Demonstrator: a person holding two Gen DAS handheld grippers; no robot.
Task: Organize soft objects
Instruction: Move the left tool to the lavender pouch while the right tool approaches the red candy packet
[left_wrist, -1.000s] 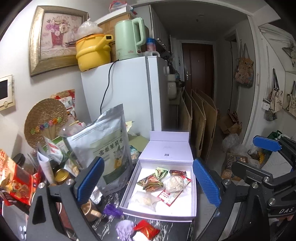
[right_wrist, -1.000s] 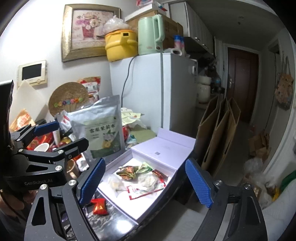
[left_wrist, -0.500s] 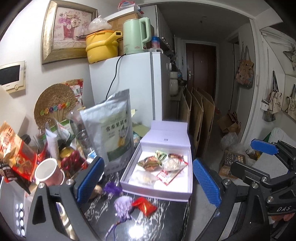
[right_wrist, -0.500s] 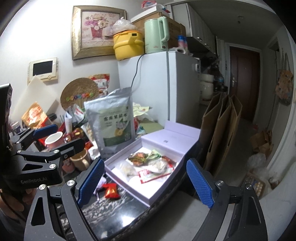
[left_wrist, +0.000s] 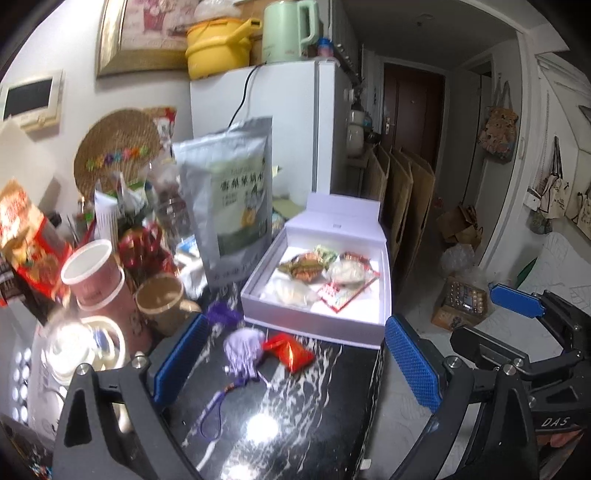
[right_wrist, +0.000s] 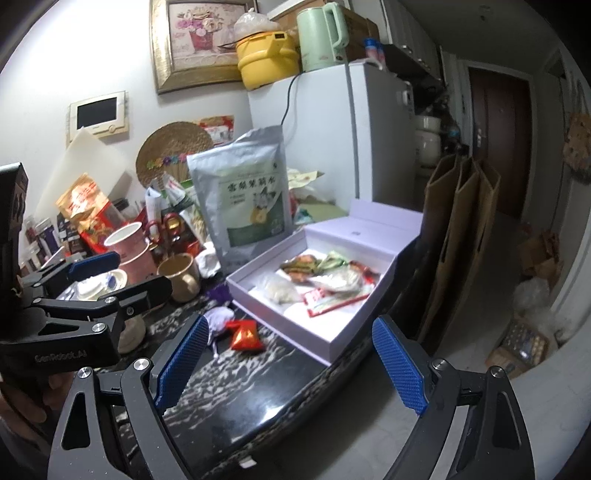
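My tongs have dropped toward the counter; left gripper (left_wrist: 291, 360) and right gripper (right_wrist: 288, 360) gape empty; white box (left_wrist: 384, 288) half-filled; purple pouch (left_wrist: 242, 349) and red packet (left_wrist: 290, 352) wait nearer.

Home kitchen: fridge (right_wrist: 325, 136); kettle (right_wrist: 321, 35)

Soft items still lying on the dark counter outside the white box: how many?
3: a red packet, a pale purple pouch touching its left side, and a dark purple pouch behind that. Clutter may hide more.
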